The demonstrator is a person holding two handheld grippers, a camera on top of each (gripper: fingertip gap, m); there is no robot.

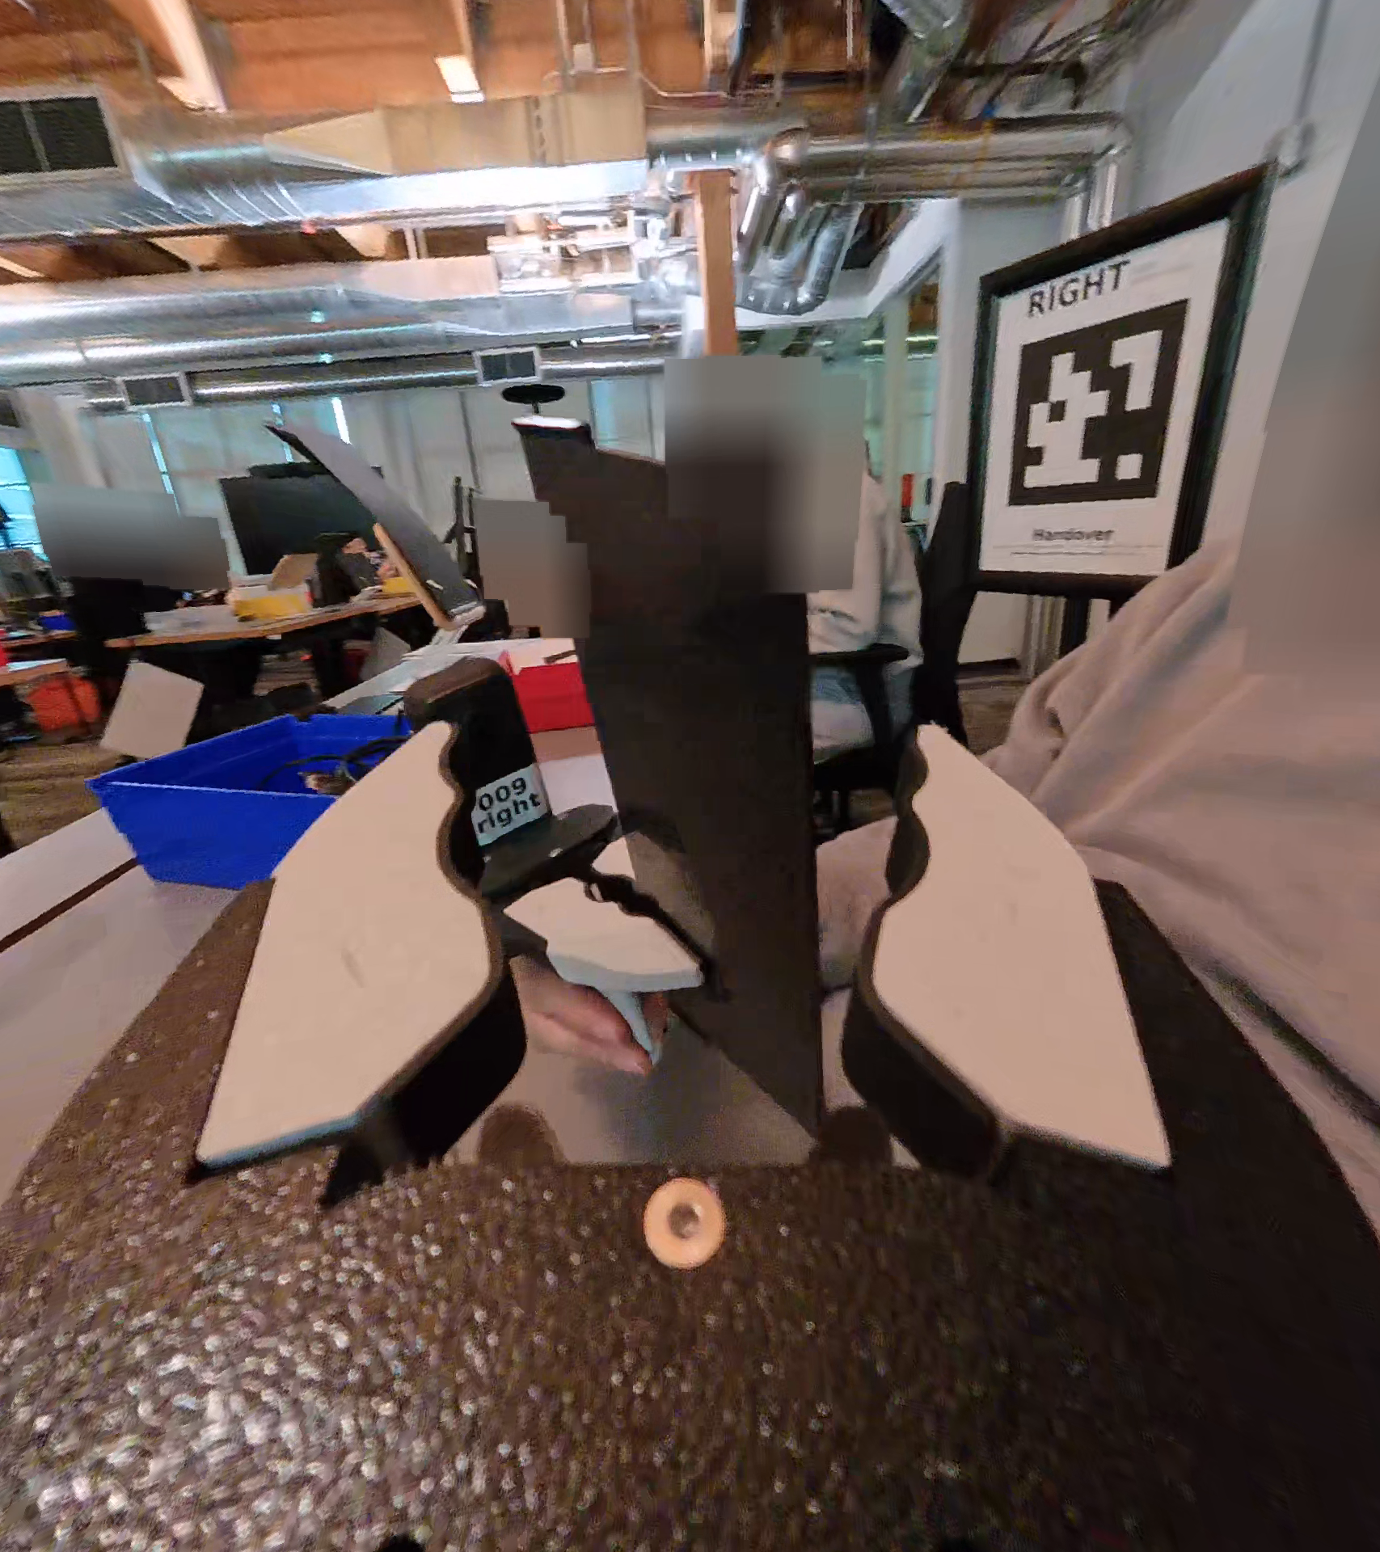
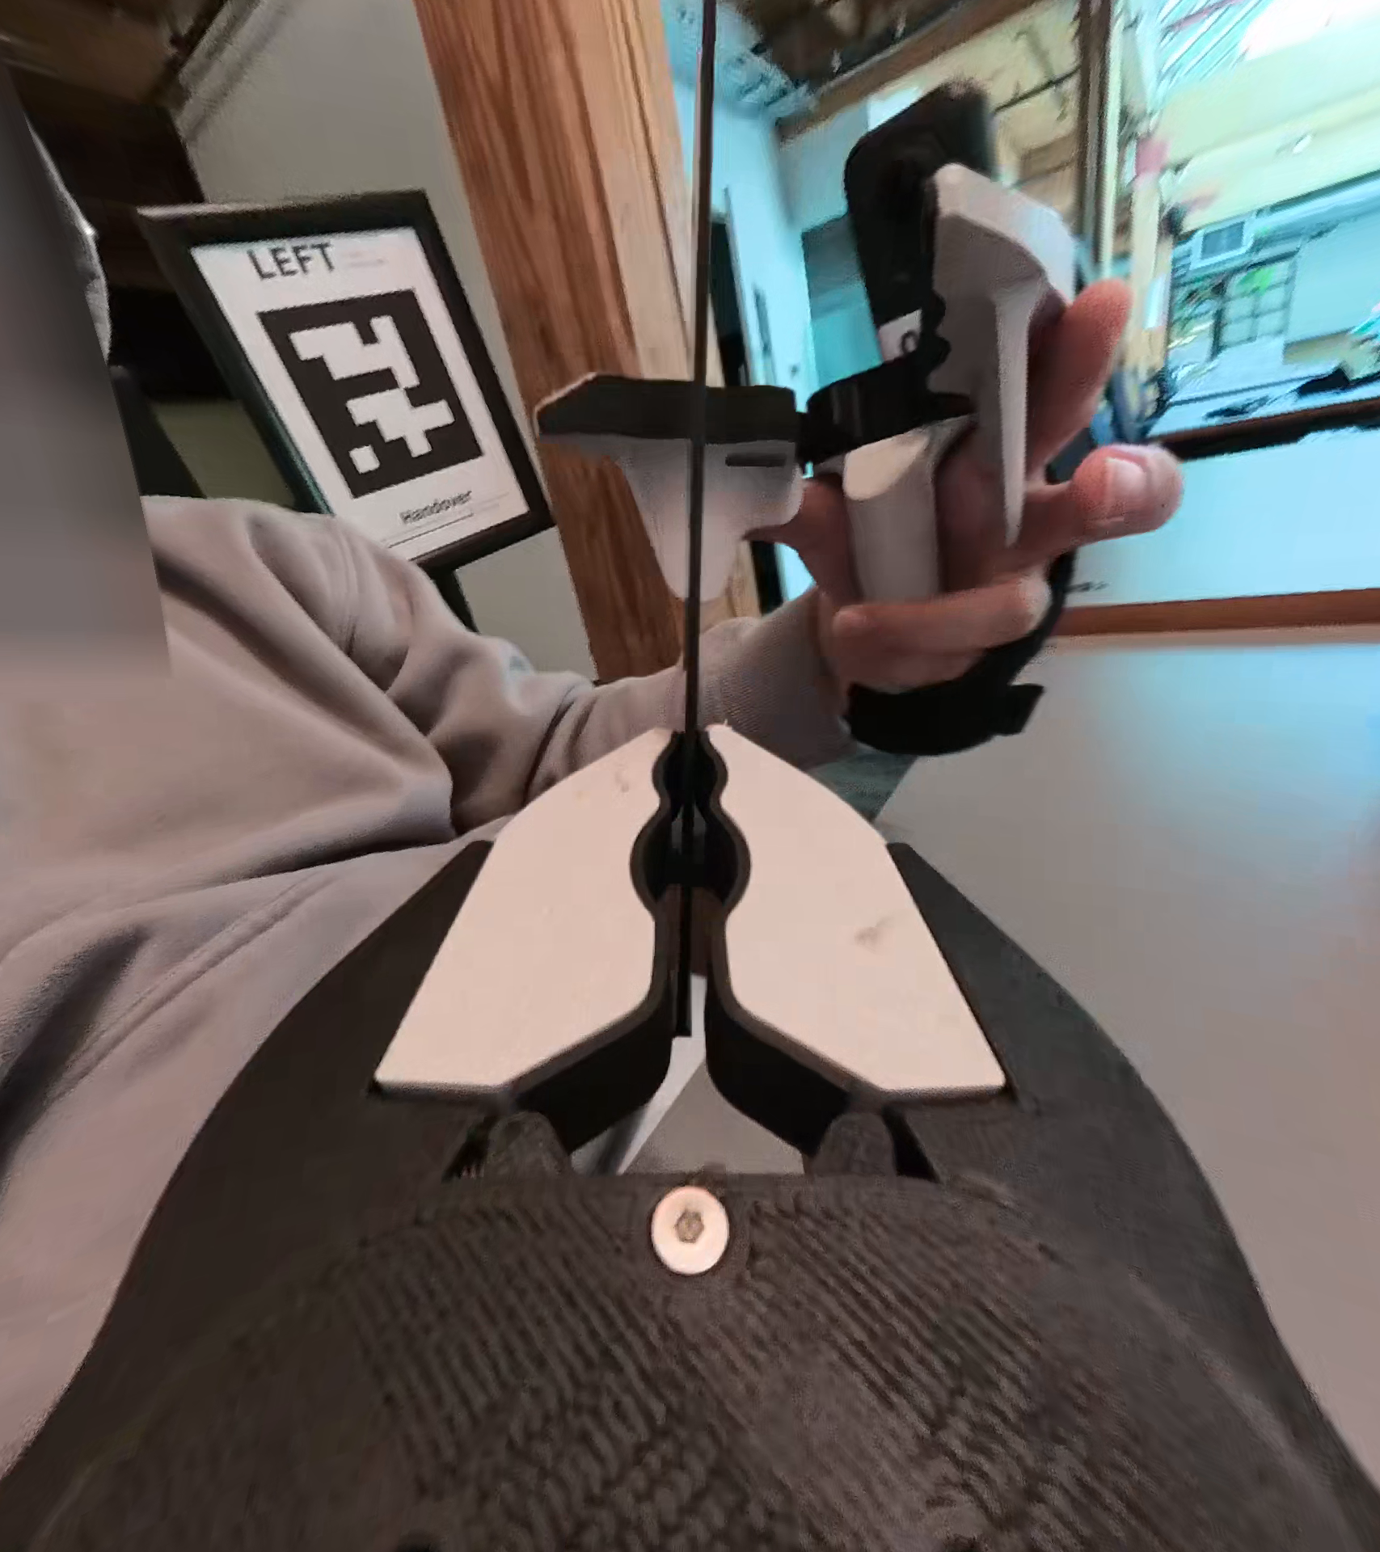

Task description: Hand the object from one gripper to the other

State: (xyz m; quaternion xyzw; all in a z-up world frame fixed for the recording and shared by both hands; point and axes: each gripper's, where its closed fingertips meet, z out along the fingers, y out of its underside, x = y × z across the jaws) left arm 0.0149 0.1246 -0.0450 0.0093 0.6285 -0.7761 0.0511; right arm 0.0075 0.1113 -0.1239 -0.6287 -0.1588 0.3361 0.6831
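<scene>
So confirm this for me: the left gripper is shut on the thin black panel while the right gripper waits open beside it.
Wrong way round. The right gripper is shut on the thin black panel, as the right wrist view shows, with the panel edge-on between its fingers. The left gripper is the open one: in the left wrist view its fingers stand wide apart on either side of the panel.

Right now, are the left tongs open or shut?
Open. In the left wrist view the left tongs stand spread either side of the thin black panel, touching neither face; the right tongs clamp it.
</scene>
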